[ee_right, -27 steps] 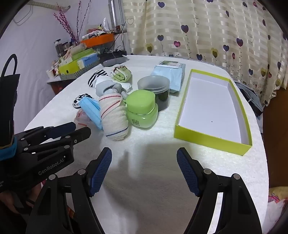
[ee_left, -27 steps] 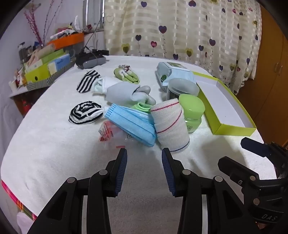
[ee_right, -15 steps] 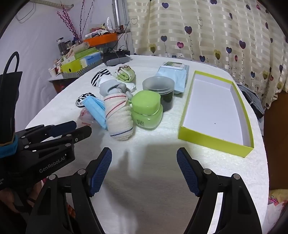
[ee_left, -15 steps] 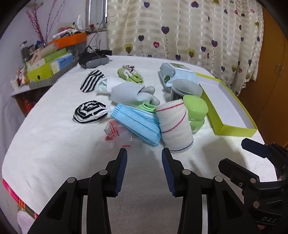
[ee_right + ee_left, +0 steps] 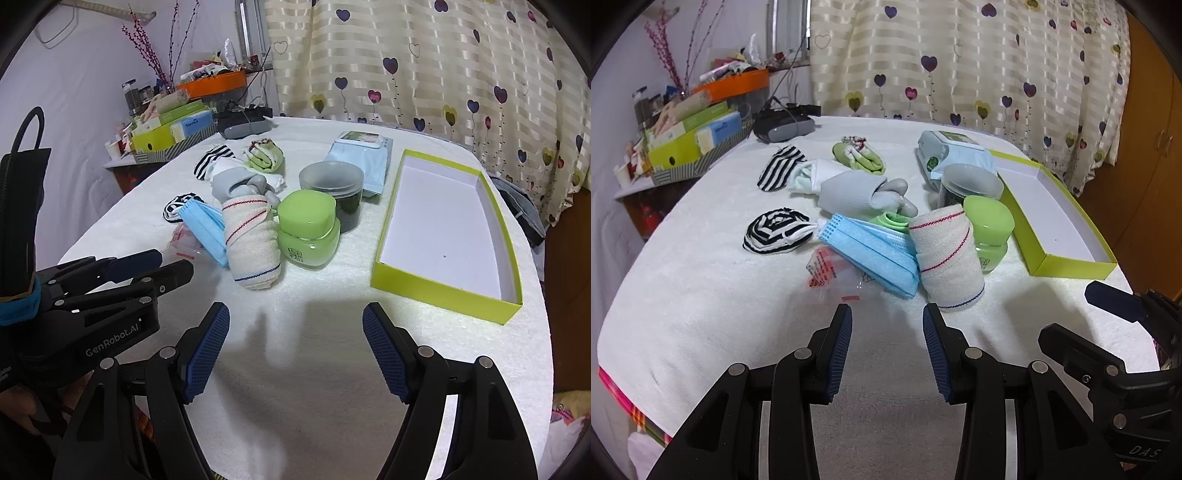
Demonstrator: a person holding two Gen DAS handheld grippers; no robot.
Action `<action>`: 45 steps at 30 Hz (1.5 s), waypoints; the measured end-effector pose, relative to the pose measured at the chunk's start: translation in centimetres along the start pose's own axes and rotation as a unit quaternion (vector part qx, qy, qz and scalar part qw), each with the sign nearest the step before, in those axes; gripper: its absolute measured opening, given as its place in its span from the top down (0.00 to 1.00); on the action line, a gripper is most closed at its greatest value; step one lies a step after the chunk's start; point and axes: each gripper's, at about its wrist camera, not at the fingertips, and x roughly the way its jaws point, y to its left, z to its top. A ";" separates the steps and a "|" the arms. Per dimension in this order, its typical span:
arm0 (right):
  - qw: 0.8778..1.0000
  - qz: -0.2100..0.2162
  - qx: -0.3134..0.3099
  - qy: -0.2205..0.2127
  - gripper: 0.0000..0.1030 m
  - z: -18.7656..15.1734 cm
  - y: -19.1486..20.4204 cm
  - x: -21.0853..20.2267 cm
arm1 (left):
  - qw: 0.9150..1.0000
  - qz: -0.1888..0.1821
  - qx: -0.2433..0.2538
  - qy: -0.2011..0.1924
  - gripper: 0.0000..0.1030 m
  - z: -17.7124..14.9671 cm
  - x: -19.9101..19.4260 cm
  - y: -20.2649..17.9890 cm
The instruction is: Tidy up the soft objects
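Note:
A white rolled bandage with red and blue lines [image 5: 947, 254] [image 5: 253, 240] lies mid-table beside blue face masks [image 5: 871, 251] [image 5: 205, 227]. Behind them are grey rolled socks [image 5: 857, 195] [image 5: 240, 184], two striped black-and-white socks [image 5: 774, 230] [image 5: 779, 166], a green sock bundle [image 5: 858, 157] [image 5: 264, 155] and a wipes pack [image 5: 951, 155] [image 5: 364, 157]. An empty lime-green box [image 5: 1067, 264] [image 5: 443, 288] lies to the right. My left gripper [image 5: 886, 325] [image 5: 147, 264] is open and empty, just short of the masks and bandage. My right gripper [image 5: 295, 325] is open wide and empty over bare cloth.
A green jar [image 5: 990, 229] [image 5: 308, 229] and a dark lidded jar [image 5: 967, 184] [image 5: 332, 184] stand between the bandage and the box. A clear plastic bag with red print [image 5: 827, 269] lies by the masks. Cluttered boxes [image 5: 690, 140] and a black device [image 5: 783, 123] sit at the far left.
Both grippers have moved a little forward toward the pile, so the objects look nearer. Nothing on the table has moved, and both stay open.

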 end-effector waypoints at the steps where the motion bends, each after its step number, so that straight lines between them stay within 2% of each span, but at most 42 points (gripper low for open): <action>1: 1.000 0.000 0.000 0.000 0.27 0.0 0.0 0.0 | 1.000 -0.001 -0.002 0.001 0.62 0.0 0.0 0.0; 26: 1.000 0.028 -0.001 -0.010 0.27 0.0 -0.2 -0.5 | 1.000 -0.007 -0.017 -0.006 0.62 -0.2 -0.1 0.5; 32: 0.999 0.035 -0.006 -0.014 0.27 0.1 0.2 -0.6 | 0.999 -0.024 -0.030 -0.002 0.62 -0.3 -0.1 1.0; 45: 0.999 0.038 -0.013 -0.013 0.27 -0.1 0.4 -0.4 | 1.000 -0.011 -0.026 -0.007 0.62 -0.5 -0.2 1.0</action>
